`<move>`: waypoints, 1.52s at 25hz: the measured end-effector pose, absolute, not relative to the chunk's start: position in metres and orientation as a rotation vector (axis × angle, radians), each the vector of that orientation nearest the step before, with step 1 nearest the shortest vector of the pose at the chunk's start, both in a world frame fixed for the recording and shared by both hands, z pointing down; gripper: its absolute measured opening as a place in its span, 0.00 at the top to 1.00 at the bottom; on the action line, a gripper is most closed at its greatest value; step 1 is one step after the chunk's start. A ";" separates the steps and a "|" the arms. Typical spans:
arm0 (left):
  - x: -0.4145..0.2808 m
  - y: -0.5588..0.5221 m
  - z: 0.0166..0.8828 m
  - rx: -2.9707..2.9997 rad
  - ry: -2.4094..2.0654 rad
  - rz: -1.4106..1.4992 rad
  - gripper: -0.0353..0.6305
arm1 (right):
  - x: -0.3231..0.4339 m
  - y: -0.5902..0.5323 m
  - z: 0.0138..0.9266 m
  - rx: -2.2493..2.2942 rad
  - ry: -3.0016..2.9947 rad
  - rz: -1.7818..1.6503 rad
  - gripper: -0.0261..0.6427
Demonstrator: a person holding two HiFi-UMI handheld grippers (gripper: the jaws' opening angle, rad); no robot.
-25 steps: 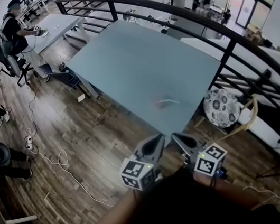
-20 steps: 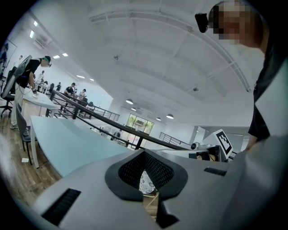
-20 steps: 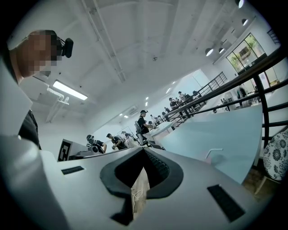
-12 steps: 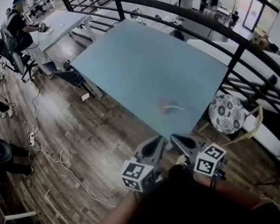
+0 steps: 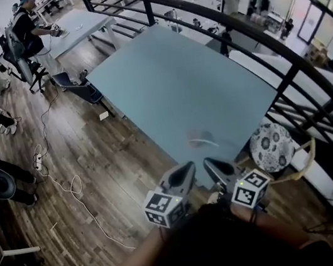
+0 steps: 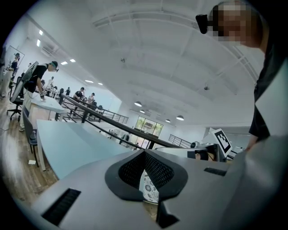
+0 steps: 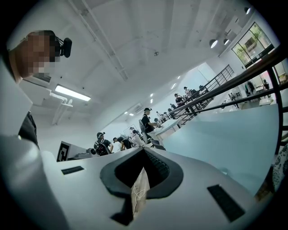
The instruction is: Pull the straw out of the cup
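On the pale blue table (image 5: 164, 85), near its front corner, lies a small clear cup with a white straw (image 5: 201, 140), faint and blurred. My left gripper (image 5: 186, 169) and right gripper (image 5: 211, 164) are held side by side just short of that corner, both pointing at the table. The left gripper (image 6: 144, 152) has its jaws together with nothing between them. The right gripper (image 7: 144, 149) is likewise shut and empty. The cup lies a little beyond both tips, apart from them.
A round patterned stool (image 5: 270, 140) stands right of the table's front corner. A black railing (image 5: 244, 32) runs along the table's far and right side. Cables (image 5: 67, 186) trail over the wood floor at the left. People work at desks (image 5: 29, 26) far left.
Both grippers have moved forward to the table's front corner. The table and the cup with the straw now sit lower in the head view, closer to the tips. The jaws stay together.
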State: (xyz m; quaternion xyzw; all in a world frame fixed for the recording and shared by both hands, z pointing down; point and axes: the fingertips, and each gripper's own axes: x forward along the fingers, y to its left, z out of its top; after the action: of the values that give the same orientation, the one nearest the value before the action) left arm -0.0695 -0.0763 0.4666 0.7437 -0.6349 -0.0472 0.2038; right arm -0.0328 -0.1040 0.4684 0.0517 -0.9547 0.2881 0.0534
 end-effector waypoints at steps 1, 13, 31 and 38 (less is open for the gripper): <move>-0.070 -0.083 0.465 2.076 -1.773 -0.133 0.93 | -0.034 -0.111 0.467 0.153 -2.908 0.872 0.95; -0.043 -0.174 0.464 2.100 -1.746 -0.106 0.93 | -0.007 -0.199 0.462 0.178 -2.929 0.893 0.95; -0.018 -0.247 0.465 2.247 -1.567 -0.015 0.93 | 0.011 -0.263 0.463 0.363 -2.960 0.921 0.94; -0.035 -0.261 0.463 2.358 -1.401 0.038 0.93 | -0.002 -0.274 0.467 0.596 -2.944 0.955 0.95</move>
State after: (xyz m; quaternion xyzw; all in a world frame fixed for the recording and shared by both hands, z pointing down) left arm -0.0352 -0.2610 0.4628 0.8426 -0.5006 0.0134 0.1980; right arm -0.0018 -0.2736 0.4674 0.1890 -0.9341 0.3029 -0.0050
